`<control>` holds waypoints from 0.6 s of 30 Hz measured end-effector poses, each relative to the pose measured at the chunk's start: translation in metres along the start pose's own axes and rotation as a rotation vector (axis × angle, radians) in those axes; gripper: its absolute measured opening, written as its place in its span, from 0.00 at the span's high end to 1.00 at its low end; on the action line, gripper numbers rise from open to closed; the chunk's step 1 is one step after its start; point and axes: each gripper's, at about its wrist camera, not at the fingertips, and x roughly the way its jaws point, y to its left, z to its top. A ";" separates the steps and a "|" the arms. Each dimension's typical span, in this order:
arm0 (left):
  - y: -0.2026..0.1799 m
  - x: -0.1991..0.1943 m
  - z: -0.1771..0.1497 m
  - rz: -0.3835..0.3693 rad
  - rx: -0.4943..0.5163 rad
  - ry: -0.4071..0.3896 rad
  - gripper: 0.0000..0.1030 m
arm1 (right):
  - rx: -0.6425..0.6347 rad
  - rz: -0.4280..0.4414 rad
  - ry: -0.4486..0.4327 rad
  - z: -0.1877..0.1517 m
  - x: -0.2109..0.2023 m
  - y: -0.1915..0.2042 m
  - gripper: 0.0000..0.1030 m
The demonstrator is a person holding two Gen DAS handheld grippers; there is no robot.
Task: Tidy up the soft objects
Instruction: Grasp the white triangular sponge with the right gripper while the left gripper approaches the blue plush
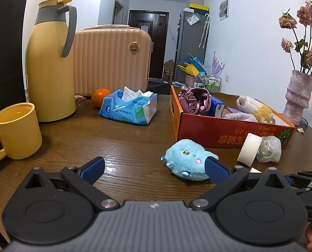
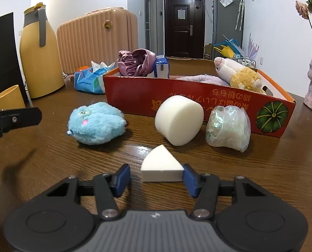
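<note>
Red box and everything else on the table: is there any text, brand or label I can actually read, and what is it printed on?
Red cardboard box, front wall: yellow East Asian characters printed upside down beside a green pumpkin picture; not legible enough to quote.
Blue tissue pack: small print, too blurred to read.
Peach suitcase: round gold badge with lettering, too small to read.
Blue carton in the box: label unreadable.
Nothing can be quoted with confidence.

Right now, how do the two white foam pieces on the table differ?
The wedge is a flat quarter-circle slice; the cylinder is a thick round block, much bigger. The wedge lies flat between the right gripper fingers; the cylinder is tipped against the red box, untouched. Both are plain off-white foam.
</note>
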 end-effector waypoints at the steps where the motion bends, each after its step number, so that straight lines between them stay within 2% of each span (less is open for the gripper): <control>1: 0.000 0.001 0.000 0.000 -0.001 0.002 0.00 | -0.001 0.004 -0.001 0.000 0.000 0.000 0.63; 7: 0.000 0.004 -0.001 0.007 -0.002 0.012 0.00 | 0.009 0.031 -0.018 0.001 -0.001 -0.004 0.69; 18: -0.004 0.016 -0.004 0.024 0.013 0.049 0.00 | 0.046 0.023 -0.134 0.004 -0.022 -0.030 0.70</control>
